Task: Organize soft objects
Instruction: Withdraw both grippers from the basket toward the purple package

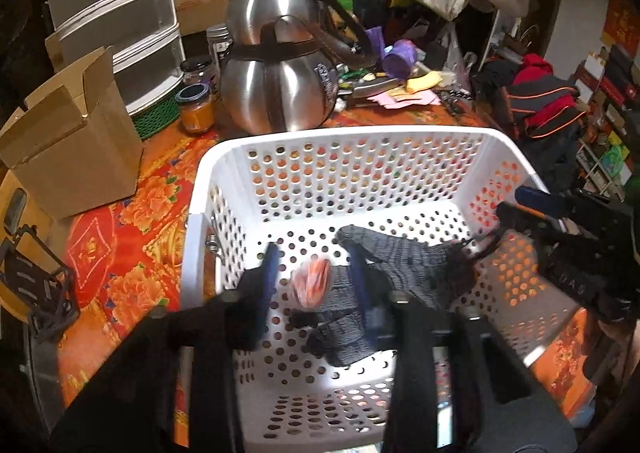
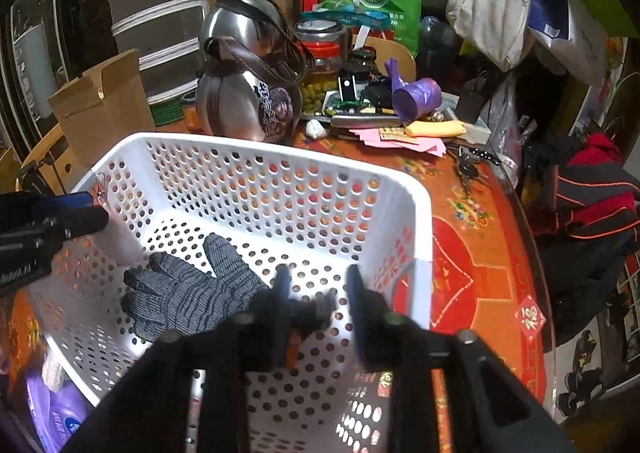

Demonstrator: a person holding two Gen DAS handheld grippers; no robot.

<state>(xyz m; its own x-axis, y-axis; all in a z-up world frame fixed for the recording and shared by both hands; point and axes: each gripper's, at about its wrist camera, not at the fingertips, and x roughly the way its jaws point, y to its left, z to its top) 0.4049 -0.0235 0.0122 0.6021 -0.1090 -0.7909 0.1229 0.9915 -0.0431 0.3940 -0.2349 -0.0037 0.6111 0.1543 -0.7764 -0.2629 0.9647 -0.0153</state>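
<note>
Grey glove [image 2: 188,295] on basket [image 1: 360,141] floor, middle. Left gripper [image 1: 316,277] fingers spread, pinkish scrap between them, not pinched. Right gripper [image 2: 318,293] fingers apart over cuff, no grip. Risk: cuff snags on fingers, drags glove out when grippers lift.

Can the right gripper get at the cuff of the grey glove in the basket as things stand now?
Probably yes. The right gripper hangs open inside the white basket with the glove cuff between its fingers, and nothing covers it.
</note>
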